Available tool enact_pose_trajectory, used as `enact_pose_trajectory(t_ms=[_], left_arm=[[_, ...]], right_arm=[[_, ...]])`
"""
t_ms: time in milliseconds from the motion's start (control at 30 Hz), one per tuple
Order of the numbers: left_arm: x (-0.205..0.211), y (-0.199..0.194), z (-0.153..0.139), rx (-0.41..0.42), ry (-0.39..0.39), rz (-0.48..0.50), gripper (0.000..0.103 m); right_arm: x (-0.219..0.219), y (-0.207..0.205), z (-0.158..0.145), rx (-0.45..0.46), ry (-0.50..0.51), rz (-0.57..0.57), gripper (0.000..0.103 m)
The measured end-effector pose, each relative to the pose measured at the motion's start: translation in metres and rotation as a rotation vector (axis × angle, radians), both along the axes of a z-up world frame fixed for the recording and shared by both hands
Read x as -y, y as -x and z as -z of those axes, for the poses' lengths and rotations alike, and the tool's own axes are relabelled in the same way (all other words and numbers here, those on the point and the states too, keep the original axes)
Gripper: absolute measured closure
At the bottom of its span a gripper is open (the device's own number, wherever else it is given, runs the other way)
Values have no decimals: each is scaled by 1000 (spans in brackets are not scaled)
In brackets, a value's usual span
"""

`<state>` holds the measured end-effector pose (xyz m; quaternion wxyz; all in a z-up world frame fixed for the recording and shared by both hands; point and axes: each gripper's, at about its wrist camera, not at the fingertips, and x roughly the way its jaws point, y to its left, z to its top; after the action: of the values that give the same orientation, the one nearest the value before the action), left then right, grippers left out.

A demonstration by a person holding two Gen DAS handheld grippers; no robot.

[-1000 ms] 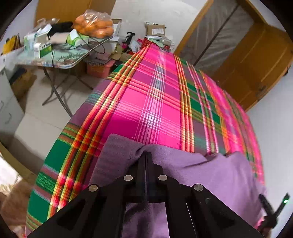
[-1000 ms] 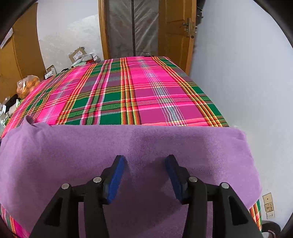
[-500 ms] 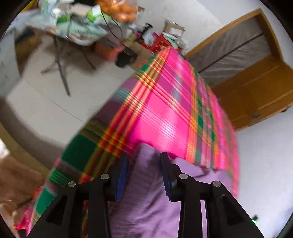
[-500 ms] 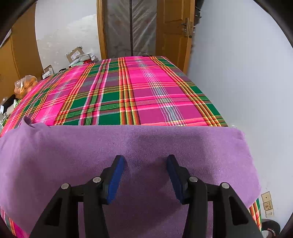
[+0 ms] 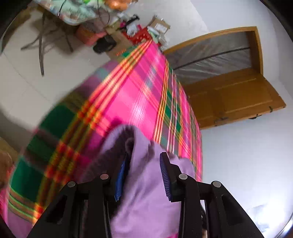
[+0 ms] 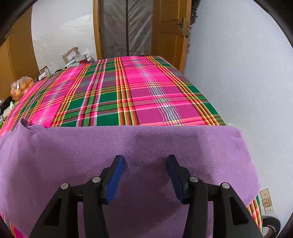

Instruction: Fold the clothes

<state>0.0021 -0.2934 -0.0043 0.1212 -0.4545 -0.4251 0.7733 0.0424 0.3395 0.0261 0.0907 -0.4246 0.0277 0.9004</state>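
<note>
Fuzzy purple cloth [image 6: 139, 144] lies across the lower frame on the plaid desk [image 6: 128, 91]. Right tool [image 6: 145, 164] gapes above it; left tool [image 5: 144, 164] is spread around a bunched corner.

In the left wrist view the near half of the pink-and-green plaid bedspread [image 5: 77, 139] is smeared by motion blur, as is the cluttered folding table [image 5: 73, 12], cut off by the top edge. A raised fold of the purple fleece garment [image 5: 146, 197] hides most of one blue pad [image 5: 120, 175]. In the right wrist view the garment [image 6: 73, 155] runs off the left edge, its near end hidden behind the black gripper frame.
</note>
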Motion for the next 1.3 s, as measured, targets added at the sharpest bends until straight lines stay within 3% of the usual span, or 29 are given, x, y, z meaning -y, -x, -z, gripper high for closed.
enact_pose_trajectory(t_ms=[167,267,400,500,600,700,833,933,1167,1300], left_arm=[[-15,-9,-3,-16,-22,47,67],[-18,2,-5,-16,12,73,67],[2,24,7,26,-44,30,67],[10,33,21,84,-149,-8,68],[6,37,29,115,-186,0,68],[8,34,26,94,-167,-34,81],[13,28,21,54,-131,-89,89],[17,23,13,9,-68,-117,90],[18,30,20,21,10,-107,90],[22,25,16,35,31,-97,85]], right_arm=[[1,1,0,1,-3,9,52],[0,1,0,1,-4,12,52],[1,1,0,1,-4,14,52],[0,1,0,1,-3,15,52],[-1,1,0,0,-1,16,52],[-2,2,0,0,0,15,52],[-1,2,0,1,-1,17,52],[0,2,0,1,-2,19,52],[-1,3,0,2,-2,23,52],[-1,3,0,2,-4,24,52]])
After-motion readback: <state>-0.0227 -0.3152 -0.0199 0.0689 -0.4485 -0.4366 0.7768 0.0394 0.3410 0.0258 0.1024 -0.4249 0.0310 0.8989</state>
